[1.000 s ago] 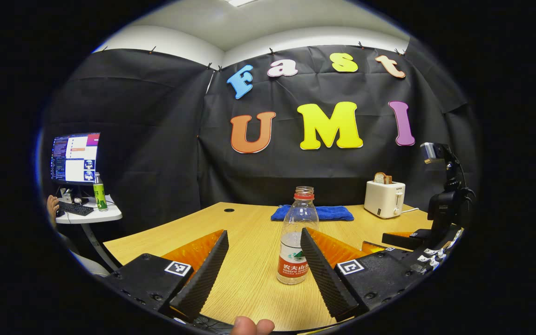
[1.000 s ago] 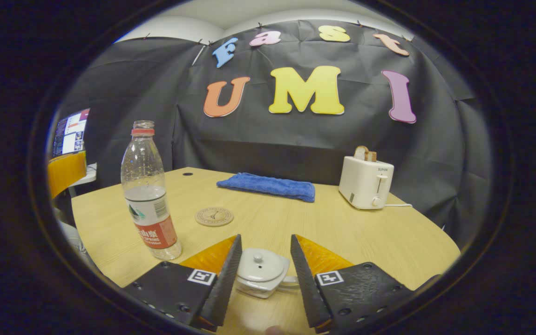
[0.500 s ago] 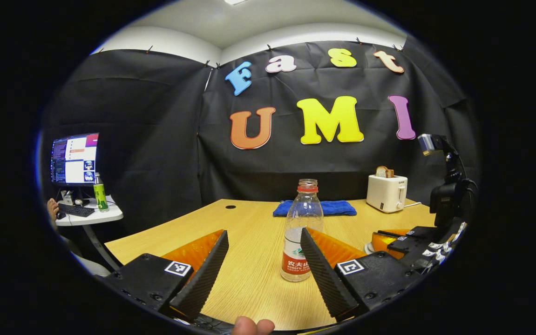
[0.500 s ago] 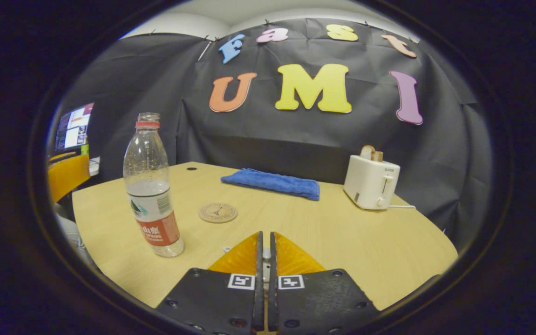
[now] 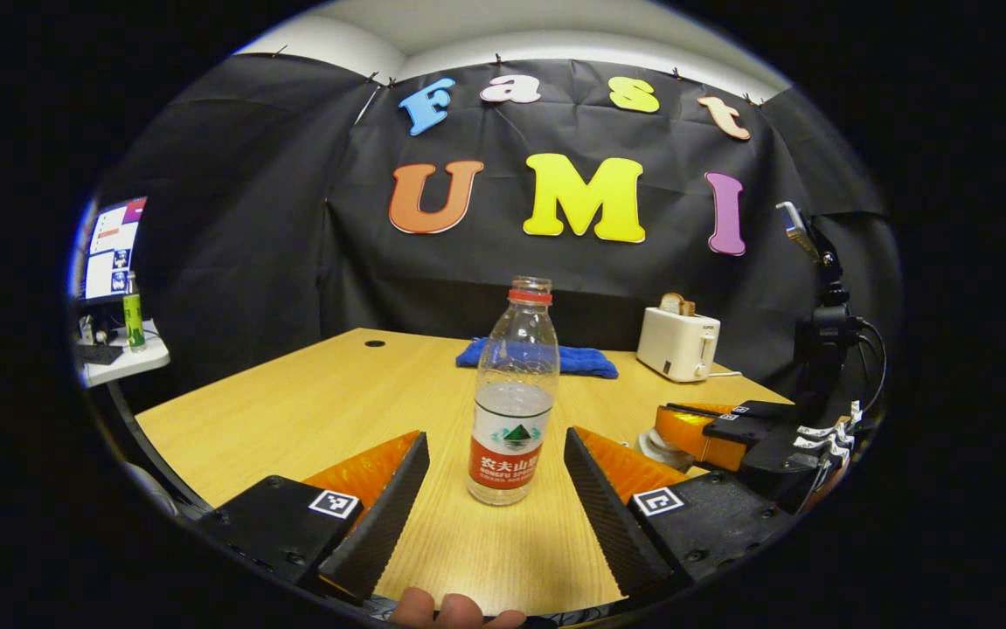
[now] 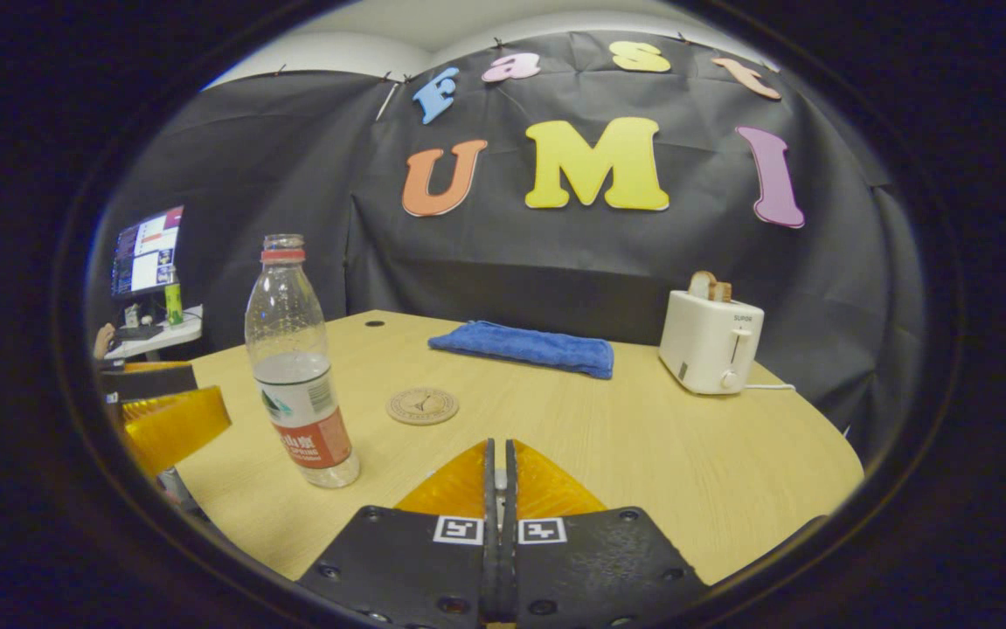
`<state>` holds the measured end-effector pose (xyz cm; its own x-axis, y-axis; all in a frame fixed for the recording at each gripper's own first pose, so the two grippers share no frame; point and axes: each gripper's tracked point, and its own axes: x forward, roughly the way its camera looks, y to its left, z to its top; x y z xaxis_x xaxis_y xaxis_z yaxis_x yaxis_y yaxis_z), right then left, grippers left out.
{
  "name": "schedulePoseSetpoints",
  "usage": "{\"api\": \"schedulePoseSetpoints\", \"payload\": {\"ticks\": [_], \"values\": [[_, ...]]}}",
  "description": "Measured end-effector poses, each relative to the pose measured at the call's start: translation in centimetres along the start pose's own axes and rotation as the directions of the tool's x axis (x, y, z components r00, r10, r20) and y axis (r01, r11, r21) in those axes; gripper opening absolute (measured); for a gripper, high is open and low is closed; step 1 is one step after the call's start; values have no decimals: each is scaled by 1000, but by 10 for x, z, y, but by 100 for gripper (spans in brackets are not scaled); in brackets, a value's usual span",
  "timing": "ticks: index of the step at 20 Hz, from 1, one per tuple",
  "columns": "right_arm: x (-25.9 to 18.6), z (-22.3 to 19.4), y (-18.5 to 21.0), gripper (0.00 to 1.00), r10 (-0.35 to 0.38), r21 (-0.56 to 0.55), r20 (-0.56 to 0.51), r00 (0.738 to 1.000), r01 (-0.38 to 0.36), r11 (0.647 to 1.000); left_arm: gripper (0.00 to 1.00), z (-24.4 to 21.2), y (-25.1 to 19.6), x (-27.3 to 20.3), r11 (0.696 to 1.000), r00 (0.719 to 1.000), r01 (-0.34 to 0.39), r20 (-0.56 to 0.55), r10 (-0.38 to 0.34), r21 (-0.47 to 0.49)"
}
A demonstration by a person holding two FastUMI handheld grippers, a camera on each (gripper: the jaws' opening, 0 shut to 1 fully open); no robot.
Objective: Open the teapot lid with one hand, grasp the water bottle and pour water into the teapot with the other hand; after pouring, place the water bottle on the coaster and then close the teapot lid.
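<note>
Task status: early stage. No water has been poured, and the water bottle (image 5: 512, 397) stands upright and uncapped on the desk (image 5: 310, 411), roughly one-third full.

Right gripper (image 6: 496, 476): in the right gripper view its fingers are clenched together with only a thin slit between them, and a small pale part shows in that slit. This is probably the lid knob, but the teapot body lies beneath the fingers here, so whether the lid is off its seat cannot be told. In the left gripper view the right gripper (image 5: 686, 428) sits near the right edge of the desk, with the white teapot (image 5: 662, 447) partly visible under it.

Left gripper (image 5: 494, 489): fingers spread wide, released, one on each side of the bottle's lower body without touching it. The bottle stands near the front edge of the desk, between the fingers and slightly beyond the tips.

The coaster (image 6: 422, 405) lies bare on the desk, between the bottle and the blue towel (image 6: 524, 347). A toaster (image 6: 712, 341) stands toward the back right corner.

Remaining steps, as judged:
1. Confirm the lid lift.
2. Close the left fingers on the bottle.
3. Pour into the teapot.
4. Set the bottle on the coaster.
5. Replace the lid.
</note>
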<state>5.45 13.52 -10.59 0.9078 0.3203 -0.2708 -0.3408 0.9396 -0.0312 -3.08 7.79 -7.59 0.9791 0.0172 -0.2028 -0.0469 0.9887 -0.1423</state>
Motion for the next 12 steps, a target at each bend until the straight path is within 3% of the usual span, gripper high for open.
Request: {"api": "schedulePoseSetpoints", "payload": {"ticks": [12], "values": [[-41,28,-20,0,-13,-30,70,997,15,999,98,-37,6,46,999,994,3,-106,1,37]]}}
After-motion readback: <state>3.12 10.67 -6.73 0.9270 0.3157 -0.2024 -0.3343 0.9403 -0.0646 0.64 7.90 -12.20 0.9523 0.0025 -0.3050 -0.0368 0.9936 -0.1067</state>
